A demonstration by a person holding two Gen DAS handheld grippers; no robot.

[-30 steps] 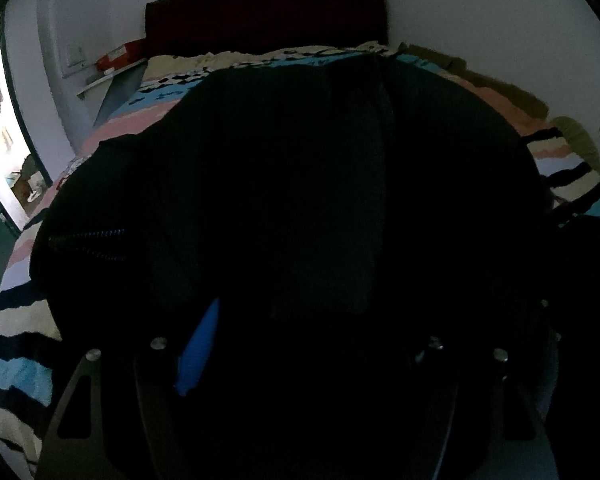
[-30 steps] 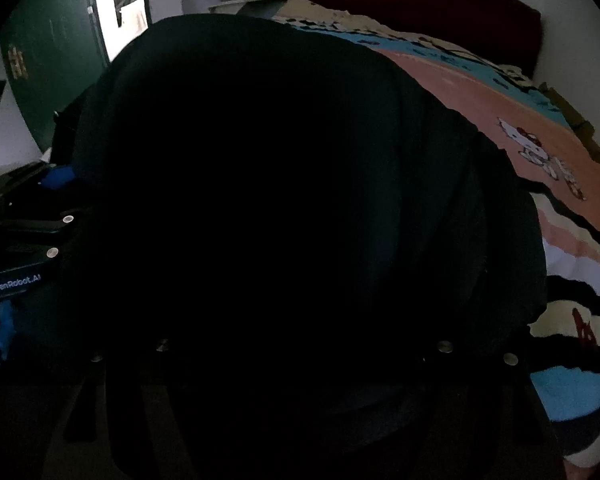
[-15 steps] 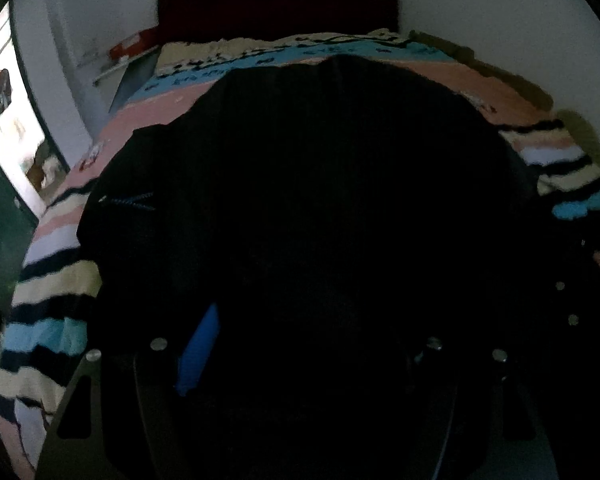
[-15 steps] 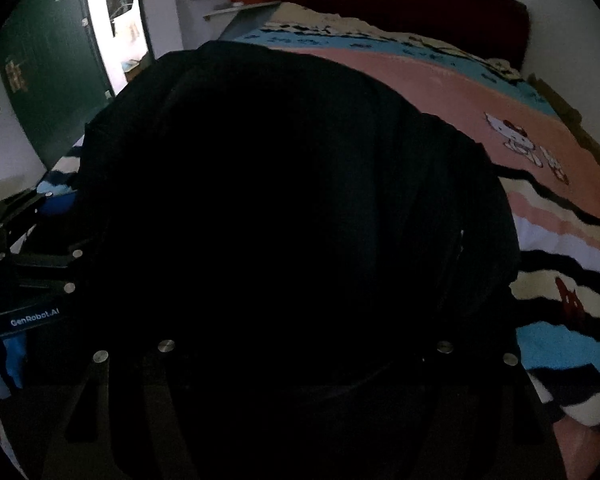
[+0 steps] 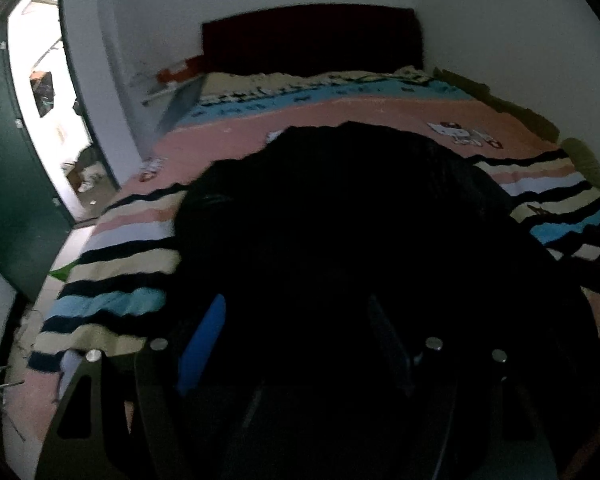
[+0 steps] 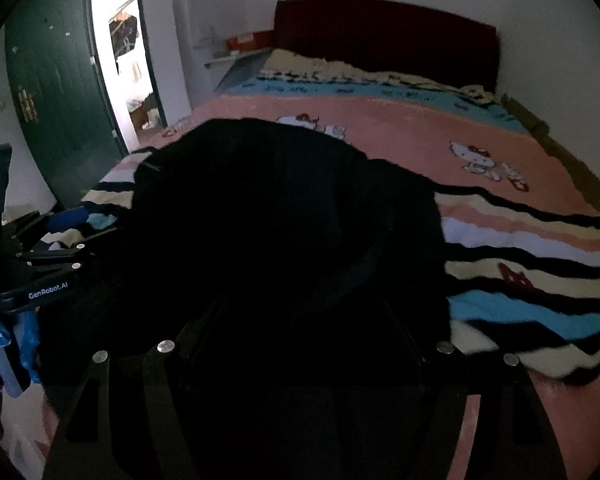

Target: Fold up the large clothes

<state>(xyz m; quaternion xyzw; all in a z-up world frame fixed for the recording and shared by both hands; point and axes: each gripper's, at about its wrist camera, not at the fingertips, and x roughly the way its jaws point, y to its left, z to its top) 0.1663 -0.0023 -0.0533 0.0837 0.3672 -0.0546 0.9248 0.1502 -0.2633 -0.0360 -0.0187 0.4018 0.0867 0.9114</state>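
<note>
Black garment [image 5: 340, 220]: lower centre of both views, on striped bedspread [image 5: 112, 304], now farther off than a second ago. Left gripper [image 5: 296, 340], right gripper [image 6: 300, 344]: fingers spread, seemingly empty. Fold apparently laid.

Both my tongs have pulled back and up from the black garment [image 5: 340, 220]. It filled nearly all of each view a second ago; now it takes up less, and far more of the striped bedspread [image 6: 520, 248] shows around it. The doorway [image 5: 48, 120] and green door [image 6: 56, 92] have come into fuller view. My right tongs [image 6: 300, 344] have just widened slightly, the dark cloth lying between them
</note>
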